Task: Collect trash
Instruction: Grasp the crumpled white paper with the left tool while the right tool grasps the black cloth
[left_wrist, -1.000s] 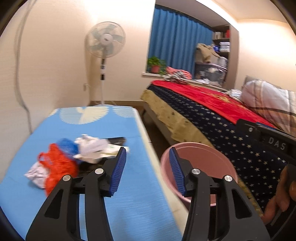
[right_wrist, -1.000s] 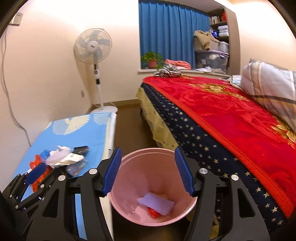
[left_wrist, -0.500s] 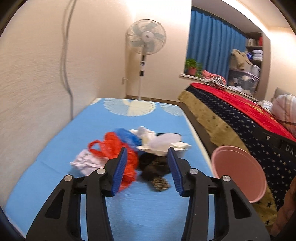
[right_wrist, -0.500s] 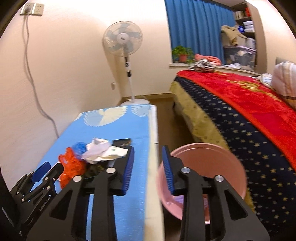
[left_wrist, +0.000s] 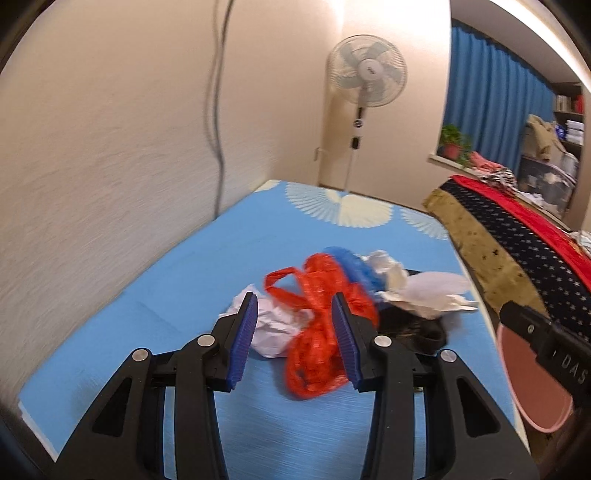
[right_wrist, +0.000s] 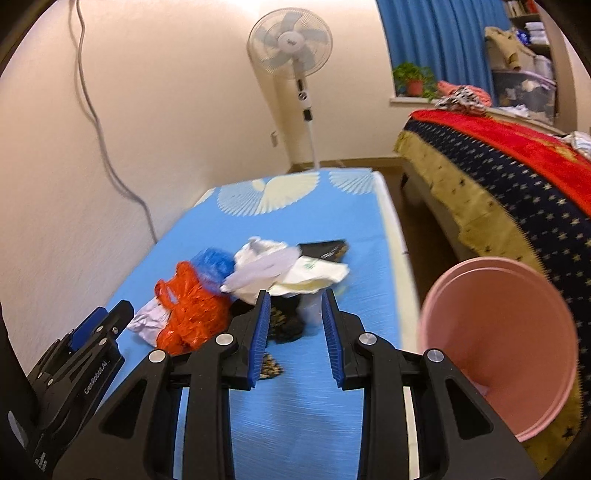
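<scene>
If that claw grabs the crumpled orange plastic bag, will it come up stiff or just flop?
The crumpled orange plastic bag is thin, wrinkled film with loose handle loops, so it probably flops and sags. It looks nearly empty, so likely very light. Its glossy surface might slip.

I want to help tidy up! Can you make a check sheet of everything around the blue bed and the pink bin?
Surface: blue mattress, trash piled mid-way.
Job's things: orange bag, blue bag, crumpled paper, white bags, dark scraps; pink bin beside the mattress.
Clutter: nothing seen.
Grippers: left gripper and right gripper open, holding nothing.
Cables: grey cable on the wall.
Surroundings: fan, bed, curtain.
</scene>
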